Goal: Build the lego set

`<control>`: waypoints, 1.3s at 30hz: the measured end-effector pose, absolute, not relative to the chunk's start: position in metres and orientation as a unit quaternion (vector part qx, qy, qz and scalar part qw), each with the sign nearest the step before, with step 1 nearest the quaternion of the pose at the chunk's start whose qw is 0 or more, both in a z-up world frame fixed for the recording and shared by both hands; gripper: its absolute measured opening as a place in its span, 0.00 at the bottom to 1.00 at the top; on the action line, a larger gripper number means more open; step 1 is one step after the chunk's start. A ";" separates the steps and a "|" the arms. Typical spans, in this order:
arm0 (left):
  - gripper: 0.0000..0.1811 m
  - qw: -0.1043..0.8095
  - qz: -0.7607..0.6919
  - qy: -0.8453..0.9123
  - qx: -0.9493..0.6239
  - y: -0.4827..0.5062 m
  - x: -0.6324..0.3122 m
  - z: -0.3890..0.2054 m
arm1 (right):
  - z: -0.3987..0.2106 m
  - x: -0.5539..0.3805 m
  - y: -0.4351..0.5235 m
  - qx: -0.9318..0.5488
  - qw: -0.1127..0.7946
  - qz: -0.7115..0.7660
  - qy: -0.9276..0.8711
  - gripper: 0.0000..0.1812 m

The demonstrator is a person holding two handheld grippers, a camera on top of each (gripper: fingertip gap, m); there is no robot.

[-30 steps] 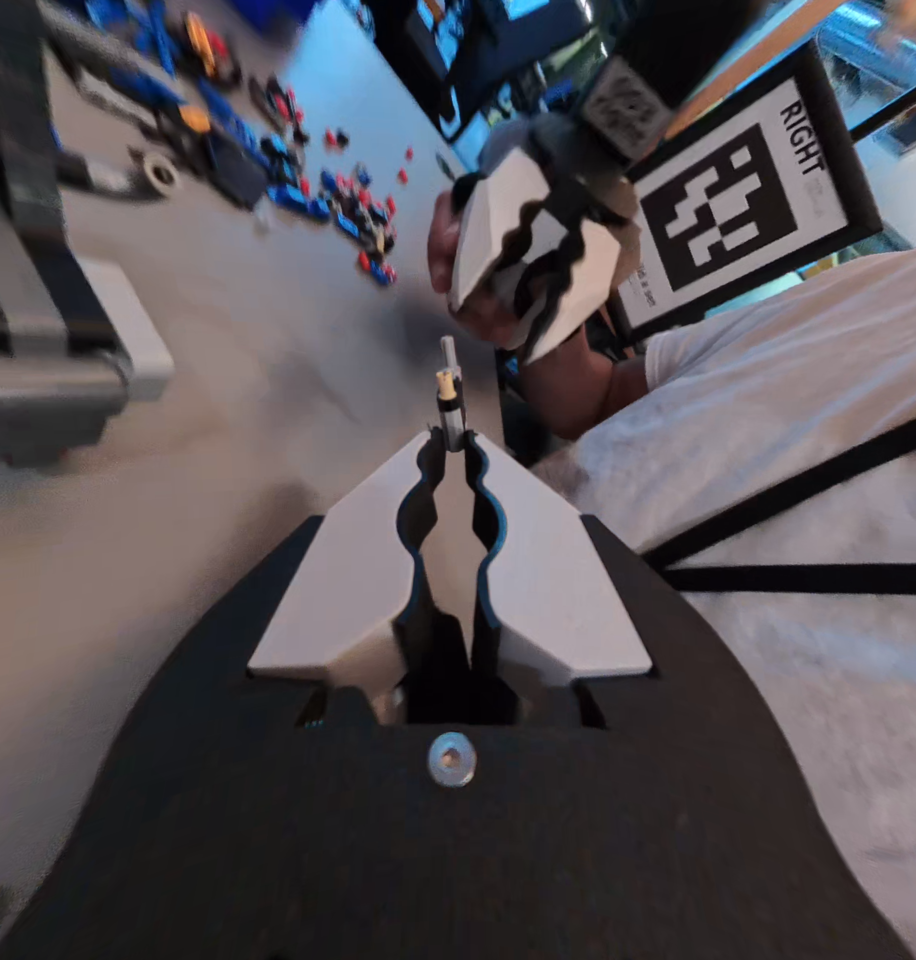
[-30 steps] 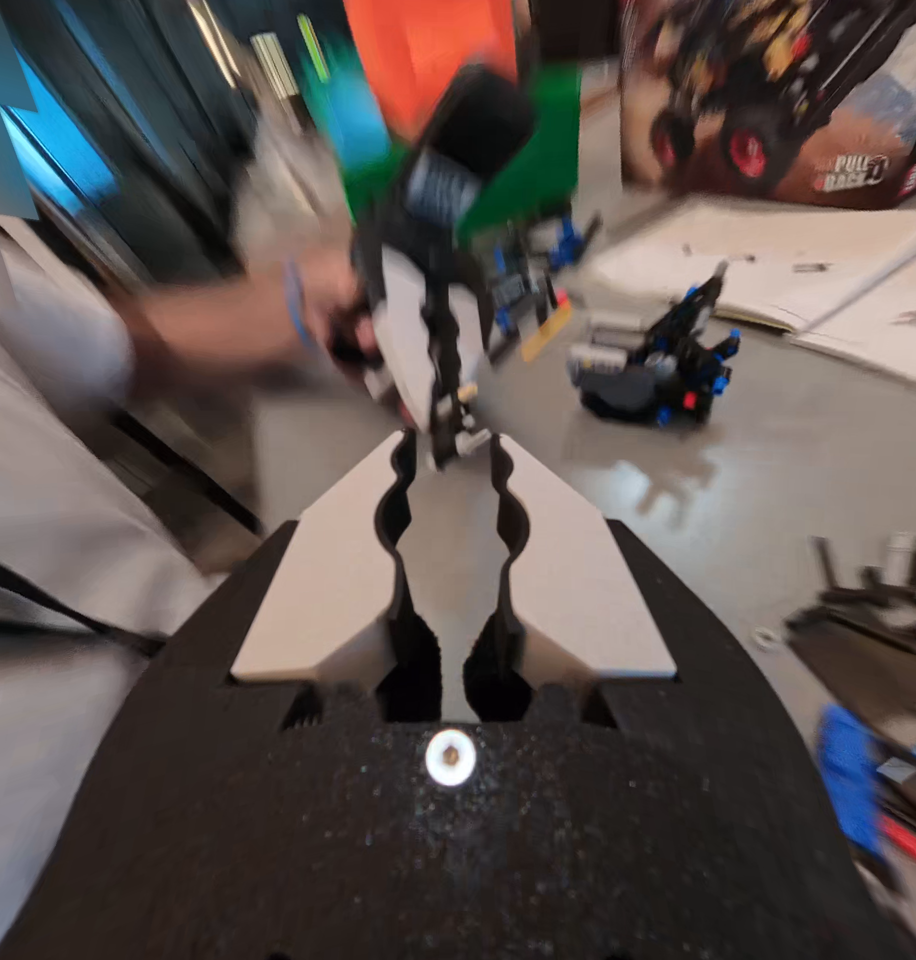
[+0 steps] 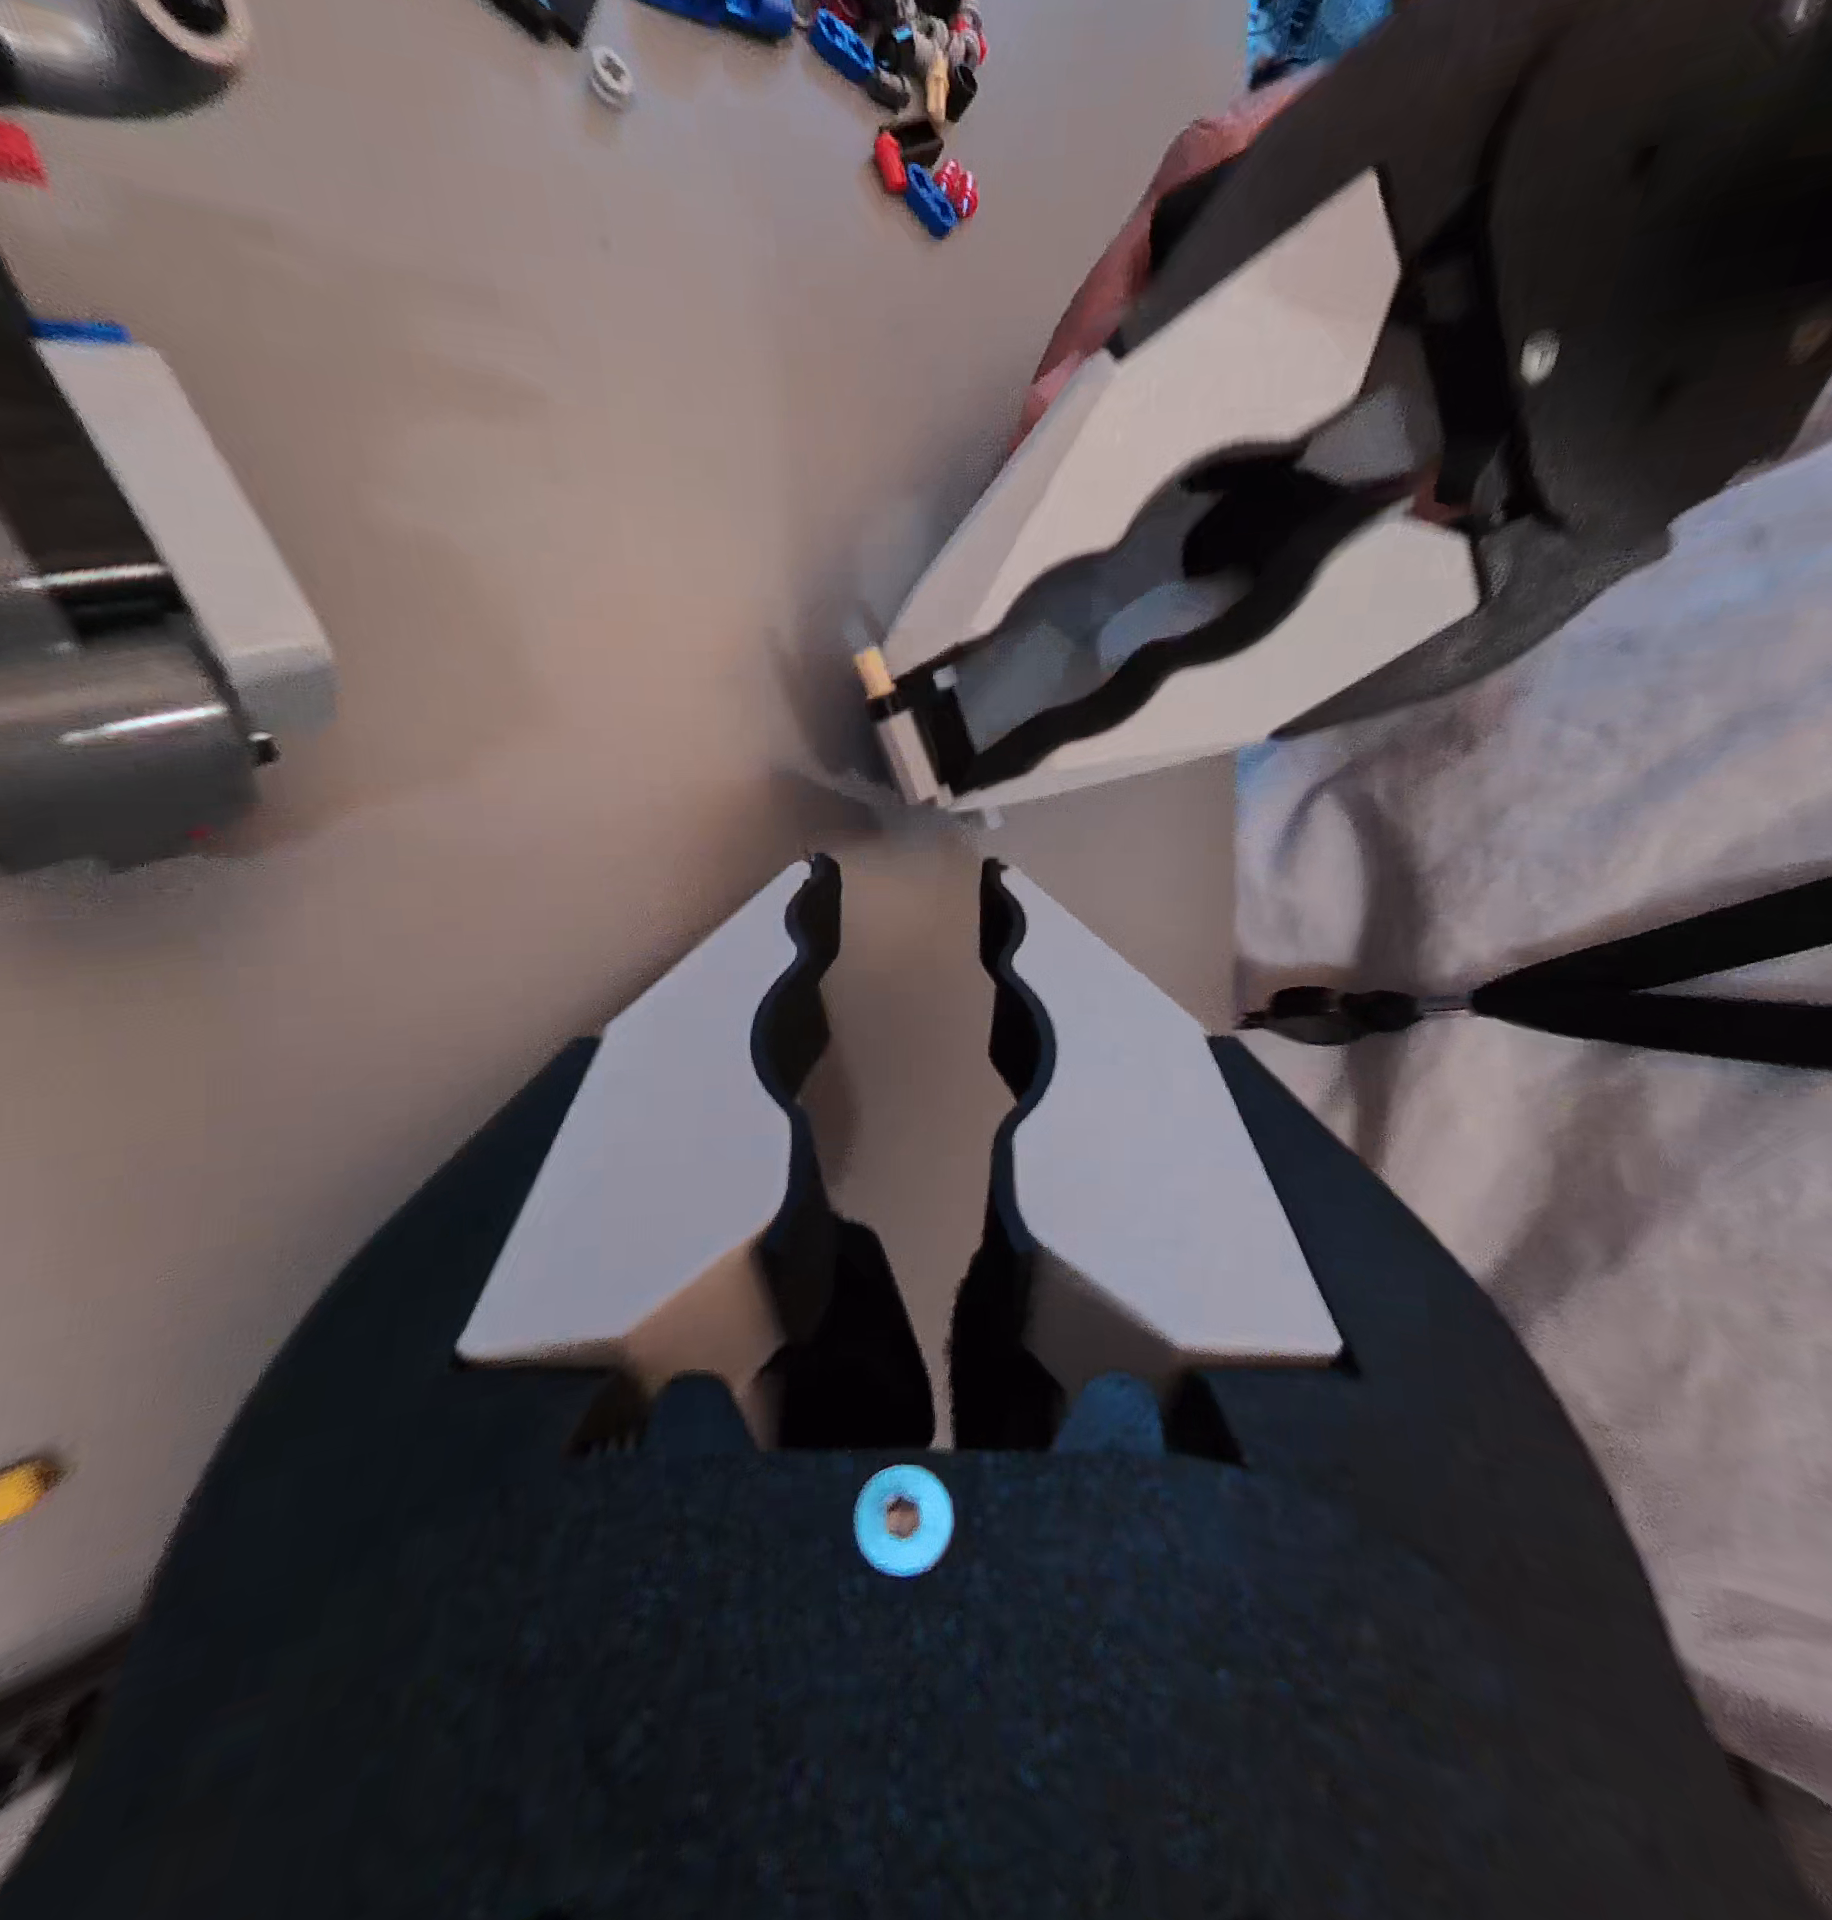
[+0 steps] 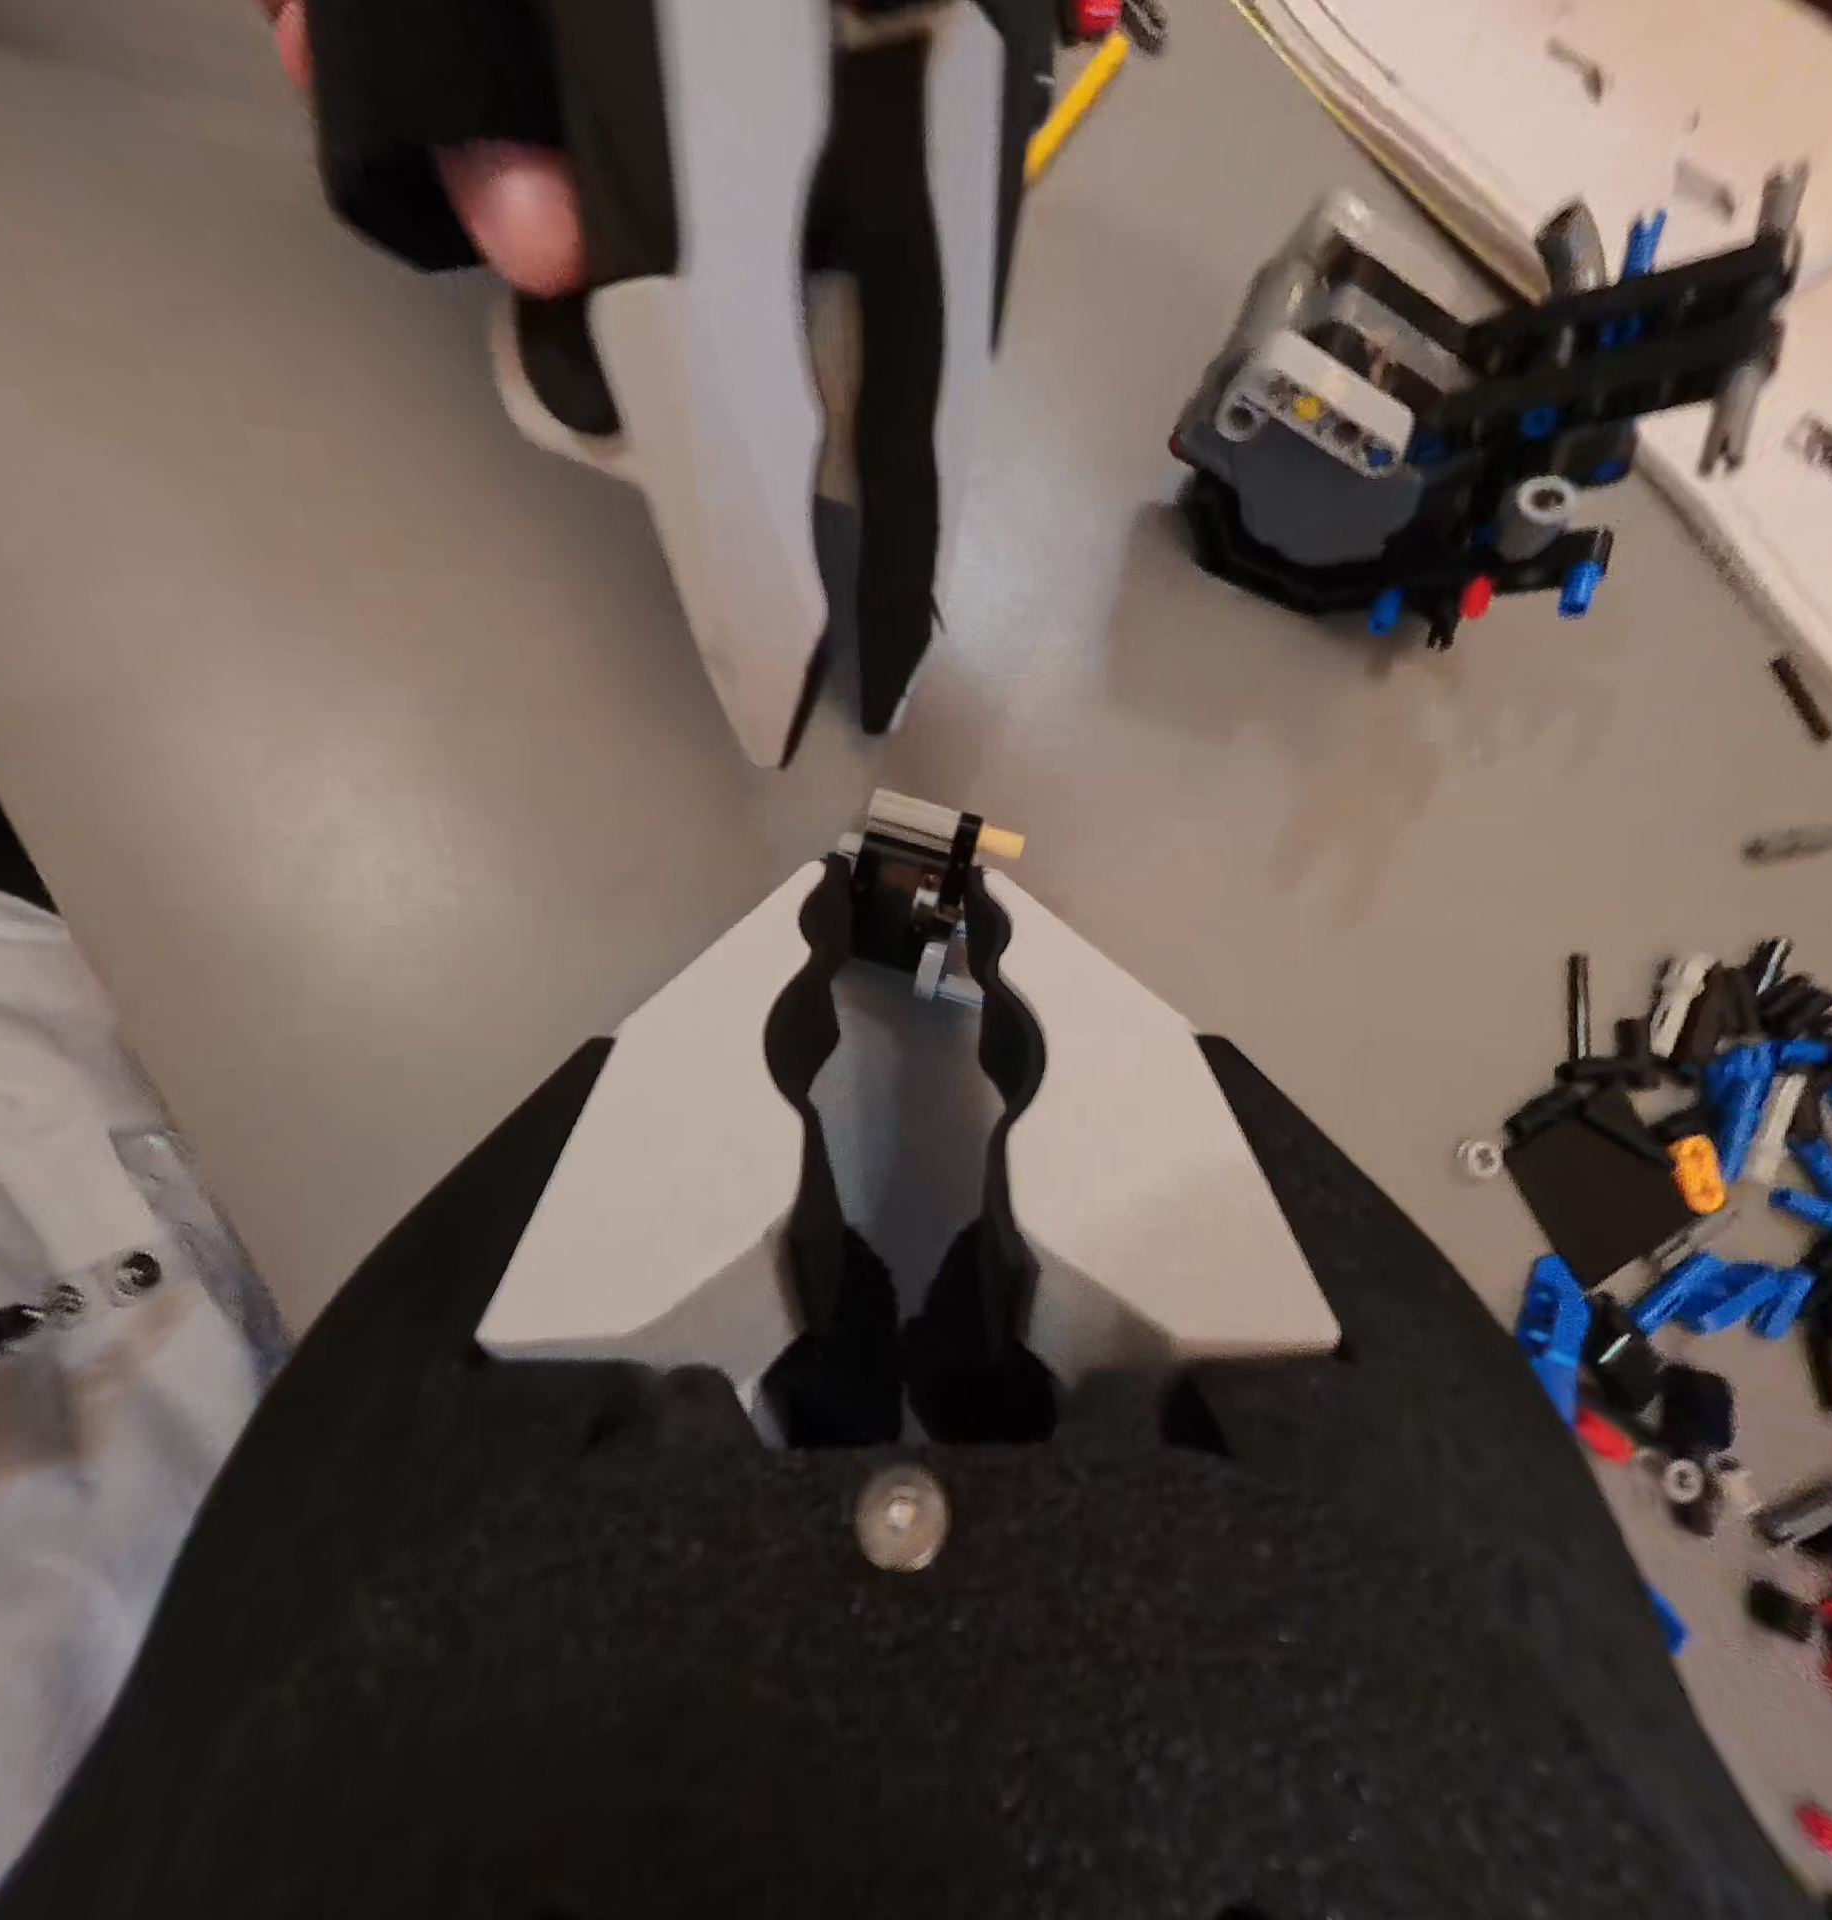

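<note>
The small sub-assembly (image 4: 917,883), a black piece with a grey sleeve and a tan pin end poking out sideways, sat pinched at the very tips of the right claw (image 4: 910,894), which was closed down onto it and held it above the grey desk (image 4: 372,623). The left claw (image 3: 904,868) faced it from just beside, its two fingers parted with a clear gap and nothing between them; in the right wrist view it hung tips-down just above the held piece, not touching it.

Farther out on the desk stood the partly built model (image 4: 1463,436), a dark grey and black chassis block with blue and red pins showing, well apart from both claws. A loose heap of blue, black and orange parts (image 4: 1743,1174) lay off to the right, and open instruction pages (image 4: 1618,125) sat beyond the model.

As a judgement, the build was somewhere in its early-to-middle stretch: one chassis block was together, the small piece was not yet joined to it, and a large share of parts remained unsorted.
</note>
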State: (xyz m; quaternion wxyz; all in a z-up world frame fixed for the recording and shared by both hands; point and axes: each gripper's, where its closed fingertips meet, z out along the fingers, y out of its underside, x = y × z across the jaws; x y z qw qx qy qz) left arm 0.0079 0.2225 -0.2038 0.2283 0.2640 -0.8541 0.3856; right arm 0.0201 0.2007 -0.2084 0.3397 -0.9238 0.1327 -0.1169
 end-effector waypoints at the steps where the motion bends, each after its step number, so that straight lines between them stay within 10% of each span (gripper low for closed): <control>1: 0.13 0.199 0.392 -0.861 0.256 0.226 0.011 -0.204 | -0.209 0.021 0.200 -0.925 0.332 -0.100 0.154 0.11; 8: 0.09 0.013 0.470 -0.862 0.189 0.237 0.032 -0.183 | -0.219 0.042 0.196 -0.917 0.300 -0.093 0.246 0.12; 28: 0.09 -0.140 0.563 -0.788 0.206 0.255 0.069 -0.146 | -0.145 0.120 0.095 -0.756 0.537 -0.169 0.334 0.18; 39: 0.09 -0.141 0.580 -0.761 0.255 0.274 0.090 -0.141 | -0.148 0.176 0.092 -0.769 0.516 -0.196 0.321 0.18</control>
